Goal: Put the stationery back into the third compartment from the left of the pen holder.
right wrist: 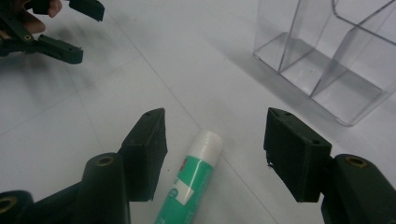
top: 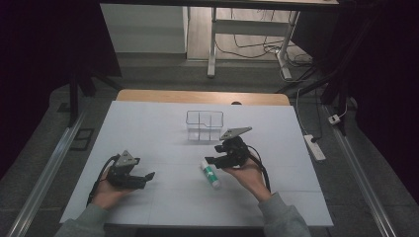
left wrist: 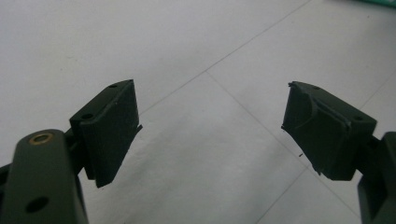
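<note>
Glue stick [right wrist: 191, 184] lies on the bench [top: 163, 197] between the wide-open, empty jaws of the right hand-held gripper [right wrist: 215, 154], which I think must squeeze next.

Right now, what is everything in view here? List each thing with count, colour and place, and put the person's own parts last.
glue stick: one, green and white with a white cap, lying flat on the sheet between the right gripper's open jaws, not gripped.
clear organiser: one, transparent, divided into compartments, upright at the far middle of the sheet, nothing in it.
white sheet: one, white, covering the tabletop.
table: one, wooden edge showing beyond the sheet.
power strip: one, white, on the floor at right.
left gripper: one, black, jaws open over bare sheet.
right gripper: one, black, jaws open either side of the glue stick.
sleeves: two, grey, at the bottom edge.
</note>
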`<action>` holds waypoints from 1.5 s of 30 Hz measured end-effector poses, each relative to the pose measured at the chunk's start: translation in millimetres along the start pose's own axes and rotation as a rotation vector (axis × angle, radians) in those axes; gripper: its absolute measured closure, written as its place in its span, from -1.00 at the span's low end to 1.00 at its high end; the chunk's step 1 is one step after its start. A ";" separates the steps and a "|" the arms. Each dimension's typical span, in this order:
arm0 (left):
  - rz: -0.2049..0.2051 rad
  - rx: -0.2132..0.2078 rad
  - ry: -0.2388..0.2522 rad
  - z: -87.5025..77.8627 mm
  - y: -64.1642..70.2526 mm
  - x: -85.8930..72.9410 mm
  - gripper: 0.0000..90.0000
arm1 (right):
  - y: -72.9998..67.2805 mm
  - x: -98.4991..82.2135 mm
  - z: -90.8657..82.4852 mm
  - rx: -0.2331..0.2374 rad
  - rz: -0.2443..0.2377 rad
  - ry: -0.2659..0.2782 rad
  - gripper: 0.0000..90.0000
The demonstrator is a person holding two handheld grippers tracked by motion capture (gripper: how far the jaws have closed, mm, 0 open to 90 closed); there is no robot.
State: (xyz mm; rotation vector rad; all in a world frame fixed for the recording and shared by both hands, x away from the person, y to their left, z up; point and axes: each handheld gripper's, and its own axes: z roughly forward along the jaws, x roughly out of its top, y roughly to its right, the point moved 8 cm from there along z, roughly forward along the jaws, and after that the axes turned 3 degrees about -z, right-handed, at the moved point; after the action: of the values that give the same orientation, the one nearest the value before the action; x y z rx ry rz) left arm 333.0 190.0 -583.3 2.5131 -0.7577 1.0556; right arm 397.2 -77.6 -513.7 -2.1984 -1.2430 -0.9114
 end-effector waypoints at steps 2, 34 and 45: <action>0.005 0.001 -0.003 0.0 0.5 -0.2 -0.59 | -1.1 0.5 2.6 -0.005 -0.012 -0.015 -0.14; 0.034 0.008 -0.025 3.1 6.2 -2.4 -0.59 | -6.9 -28.3 61.6 -0.041 -0.020 -0.319 -0.14; 0.043 0.010 -0.036 5.4 6.2 -2.4 -0.59 | -8.8 -31.0 65.7 -0.069 -0.023 -0.327 0.27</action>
State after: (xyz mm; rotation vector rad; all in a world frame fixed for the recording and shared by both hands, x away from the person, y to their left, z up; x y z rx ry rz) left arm 331.0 183.3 -588.3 2.5419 -0.8215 1.0329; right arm 399.2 -47.7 -580.5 -2.4645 -1.4018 -0.6266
